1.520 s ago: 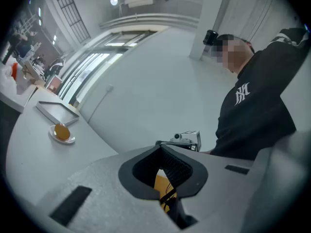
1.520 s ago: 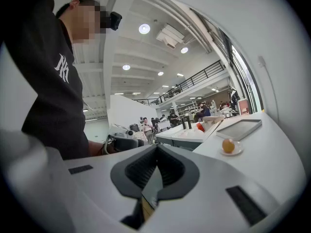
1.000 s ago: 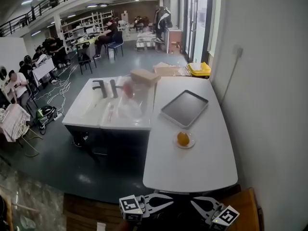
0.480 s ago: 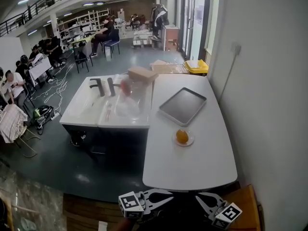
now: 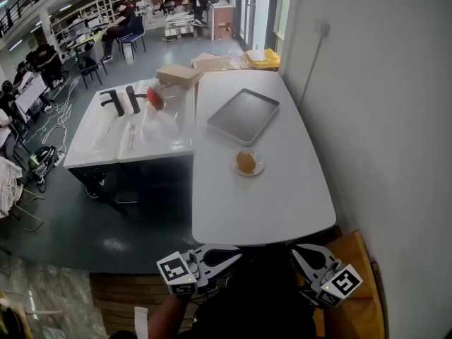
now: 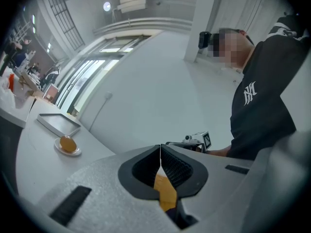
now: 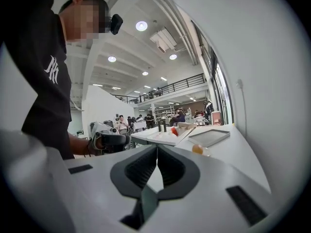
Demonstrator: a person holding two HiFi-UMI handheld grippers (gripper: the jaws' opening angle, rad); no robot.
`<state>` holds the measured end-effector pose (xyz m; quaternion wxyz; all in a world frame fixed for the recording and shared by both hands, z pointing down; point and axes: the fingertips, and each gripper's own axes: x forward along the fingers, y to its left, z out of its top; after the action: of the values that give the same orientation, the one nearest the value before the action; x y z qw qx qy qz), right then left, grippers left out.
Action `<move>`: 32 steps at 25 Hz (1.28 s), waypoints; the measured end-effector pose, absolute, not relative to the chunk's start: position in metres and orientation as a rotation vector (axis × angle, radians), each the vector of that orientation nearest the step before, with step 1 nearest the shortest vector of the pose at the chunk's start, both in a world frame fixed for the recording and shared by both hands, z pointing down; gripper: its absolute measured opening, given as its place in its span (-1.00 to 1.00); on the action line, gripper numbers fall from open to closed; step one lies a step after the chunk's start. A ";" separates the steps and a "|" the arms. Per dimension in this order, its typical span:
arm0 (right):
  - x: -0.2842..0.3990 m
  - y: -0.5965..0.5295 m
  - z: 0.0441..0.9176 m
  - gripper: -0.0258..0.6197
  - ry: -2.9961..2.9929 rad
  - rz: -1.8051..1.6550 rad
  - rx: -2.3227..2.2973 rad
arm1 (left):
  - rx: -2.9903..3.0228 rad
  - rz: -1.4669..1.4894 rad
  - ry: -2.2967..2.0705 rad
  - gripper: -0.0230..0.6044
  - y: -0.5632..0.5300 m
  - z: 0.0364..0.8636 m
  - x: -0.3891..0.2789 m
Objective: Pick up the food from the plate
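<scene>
An orange round piece of food [image 5: 245, 162] lies on a small white plate [image 5: 257, 169] in the middle of the white table [image 5: 282, 203]. Both grippers hang low by my body, short of the table's near edge and well away from the plate. My left gripper [image 5: 237, 249] is shut with nothing in it, and so is my right gripper [image 5: 299, 251]. In the left gripper view the jaws [image 6: 160, 152] meet, and the food [image 6: 67, 143] sits far off to the left. In the right gripper view the shut jaws [image 7: 156, 152] point toward the distant food [image 7: 197, 149].
A grey metal tray [image 5: 244, 115] lies beyond the plate. A second table [image 5: 106, 136] to the left carries black fixtures, a red item and a cardboard box [image 5: 179, 75]. A white wall [image 5: 381, 119] runs along the right. A wooden seat [image 5: 357, 249] is by my right gripper.
The head view has tilted and shifted, so the table and plate now sit higher and further left in the picture. Both grippers stay shut and low, a little higher in the view.
</scene>
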<state>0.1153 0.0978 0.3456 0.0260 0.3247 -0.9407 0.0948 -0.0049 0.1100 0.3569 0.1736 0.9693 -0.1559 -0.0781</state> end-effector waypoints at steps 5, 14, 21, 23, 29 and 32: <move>0.123 0.098 0.343 -0.91 -2.860 0.234 1.026 | 2.756 -0.217 -0.444 -0.90 0.110 0.356 -0.003; 0.107 0.089 0.341 -0.91 -2.890 0.192 0.960 | 2.750 -0.276 -0.460 -0.90 0.097 0.356 -0.012; 0.100 0.049 0.342 -0.91 -2.912 0.203 0.925 | 2.746 -0.263 -0.505 -0.90 0.069 0.354 -0.017; 0.097 0.032 0.343 -0.91 -2.919 0.188 0.907 | 2.731 -0.241 -0.537 -0.90 0.056 0.361 -0.019; 0.081 -0.002 0.338 -0.91 -2.958 0.159 0.845 | 2.703 -0.314 -0.571 -0.90 0.026 0.361 -0.022; 0.072 -0.016 0.340 -0.91 -2.965 0.147 0.794 | 2.684 -0.330 -0.605 -0.90 0.008 0.360 -0.025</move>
<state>0.0720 -0.0163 0.3399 0.0344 0.2583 -0.9643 0.0478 -0.0247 0.0083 0.3605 0.1843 0.9520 -0.2147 -0.1170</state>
